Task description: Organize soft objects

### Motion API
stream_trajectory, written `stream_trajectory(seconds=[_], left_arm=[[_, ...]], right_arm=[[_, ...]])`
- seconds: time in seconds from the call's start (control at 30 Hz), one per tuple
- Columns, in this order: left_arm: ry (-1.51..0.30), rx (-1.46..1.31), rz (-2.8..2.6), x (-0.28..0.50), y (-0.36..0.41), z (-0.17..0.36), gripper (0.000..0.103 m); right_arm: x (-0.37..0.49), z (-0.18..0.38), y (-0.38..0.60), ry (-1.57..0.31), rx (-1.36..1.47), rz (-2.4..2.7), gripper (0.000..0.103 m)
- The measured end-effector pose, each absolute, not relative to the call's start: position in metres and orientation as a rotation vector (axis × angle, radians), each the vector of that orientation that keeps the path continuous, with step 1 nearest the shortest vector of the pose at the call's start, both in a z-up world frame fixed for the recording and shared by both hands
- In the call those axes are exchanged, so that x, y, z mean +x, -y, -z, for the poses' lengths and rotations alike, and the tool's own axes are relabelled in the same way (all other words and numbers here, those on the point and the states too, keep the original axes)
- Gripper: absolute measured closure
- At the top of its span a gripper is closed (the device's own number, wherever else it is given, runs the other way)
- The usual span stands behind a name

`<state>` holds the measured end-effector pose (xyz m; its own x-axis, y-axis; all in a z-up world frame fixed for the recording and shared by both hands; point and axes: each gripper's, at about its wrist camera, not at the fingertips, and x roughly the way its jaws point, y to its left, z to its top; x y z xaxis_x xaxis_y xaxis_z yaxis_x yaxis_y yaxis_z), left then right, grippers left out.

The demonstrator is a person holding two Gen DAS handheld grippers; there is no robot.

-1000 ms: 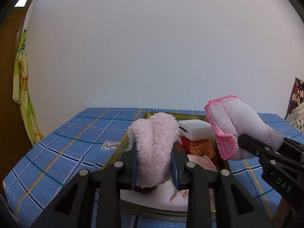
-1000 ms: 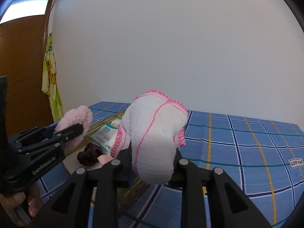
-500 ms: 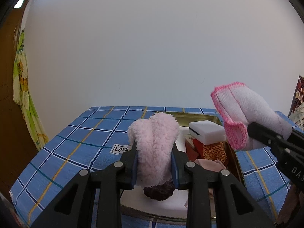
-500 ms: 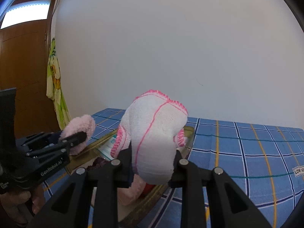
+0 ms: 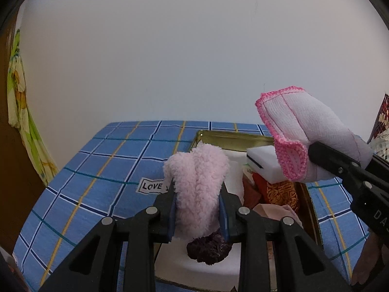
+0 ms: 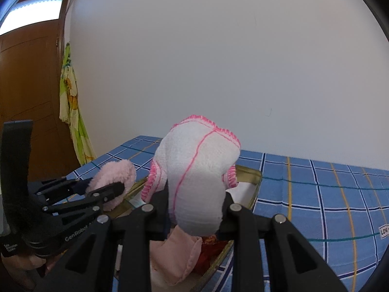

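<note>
The left gripper [image 5: 198, 204] has its two fingers clamped on a fluffy pink cloth [image 5: 197, 182], which stands up between the blue pads and bulges above them; from the right wrist view that same cloth pokes out past the black fingertips at the left. The right gripper [image 6: 195, 203] is pinched tight on a white cloth with pink stitched edging [image 6: 198, 168], bunched into a rounded lump held aloft. Both bundles hang above a gold-rimmed tray [image 5: 233, 138]; in it lie a dark maroon wad [image 5: 209, 247] just under the left fingers, a white sponge block [image 5: 262, 163], red and orange patterned fabric [image 5: 279, 191] and a pale peach cloth [image 6: 181, 255]. The tray sits on a blue checked bedspread [image 5: 102, 170] bearing a "LOVE" label [image 5: 152, 186]; a plain white wall [image 5: 170, 60] rises behind.
</note>
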<state>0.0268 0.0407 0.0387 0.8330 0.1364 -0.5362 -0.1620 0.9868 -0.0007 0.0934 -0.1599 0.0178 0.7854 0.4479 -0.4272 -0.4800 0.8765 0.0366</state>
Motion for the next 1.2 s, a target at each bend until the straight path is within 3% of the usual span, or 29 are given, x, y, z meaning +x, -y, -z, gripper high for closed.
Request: stream_trajectory(seconds=[0.63,0.8,0.97,1.07,1.2], left_arm=[[-0.647,-0.045,-0.145,0.053,-0.046,-0.019,0.072],[-0.654,-0.012,-0.143,0.053,-0.041,-0.015,0.065],[-0.626,0.008,-0.164,0.041,-0.040,-0.018,0.041],[-0.603,0.017,-0.178,0.032,-0.041,-0.020,0.039],[-0.584,0.002,-0.194,0.020,-0.044,-0.026,0.038]], right_arm=[[0.120,0.006,0.136,-0.555,-0.109,-0.447,0.076],[0.116,0.009,0.132,-0.570,-0.116,-0.486,0.060],[0.098,0.003,0.136,-0.510,-0.116,-0.483,0.029],[0.087,-0.003,0.142,-0.464,-0.110,-0.476,0.016],[0.075,-0.014,0.148,-0.423,-0.089,-0.471,0.010]])
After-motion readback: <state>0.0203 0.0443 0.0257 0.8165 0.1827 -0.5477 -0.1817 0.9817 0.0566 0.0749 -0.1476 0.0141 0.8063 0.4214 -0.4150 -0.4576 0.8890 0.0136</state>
